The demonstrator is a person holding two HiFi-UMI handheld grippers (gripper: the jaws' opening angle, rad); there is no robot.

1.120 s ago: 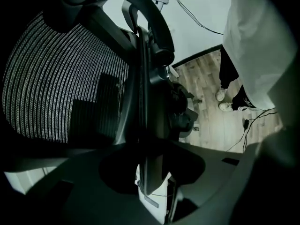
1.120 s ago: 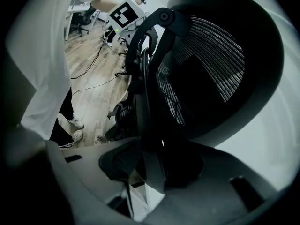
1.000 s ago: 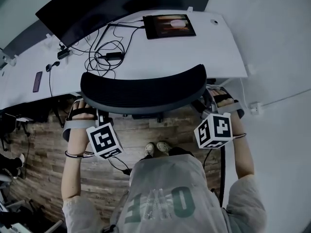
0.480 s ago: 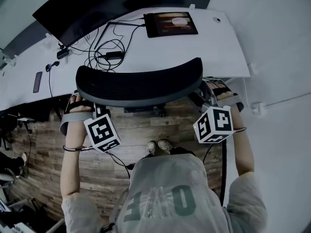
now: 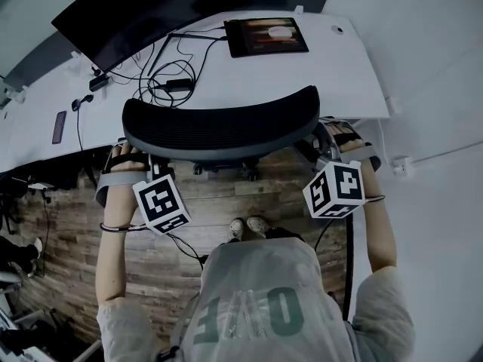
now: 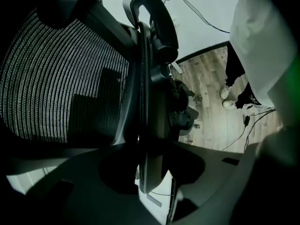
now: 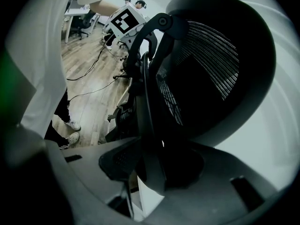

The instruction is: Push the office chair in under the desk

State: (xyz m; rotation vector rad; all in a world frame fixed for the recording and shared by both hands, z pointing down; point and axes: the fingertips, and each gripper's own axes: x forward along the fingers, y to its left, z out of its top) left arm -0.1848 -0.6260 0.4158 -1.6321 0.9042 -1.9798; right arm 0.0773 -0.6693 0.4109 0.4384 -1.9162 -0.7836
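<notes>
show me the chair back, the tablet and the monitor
chair back (image 5: 219, 130), head view, middle of the mesh
tablet (image 5: 268, 38), head view, centre of its screen
monitor (image 5: 173, 10), head view, middle of its dark panel

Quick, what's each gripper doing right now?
Left gripper: closed on the chair backrest, at its side edge.
Right gripper: closed on the chair backrest's opposite edge.

Floor: brown wood-look planks (image 5: 68, 225), boards staggered.
Wall: plain, pale wall (image 5: 438, 66), a socket (image 5: 398, 166) low on it.
Furniture: white desk (image 5: 317, 81), its end beside that wall; across the room, a dark chair (image 7: 86, 20) at a far table (image 7: 76, 12).
Light: soft, even.
</notes>
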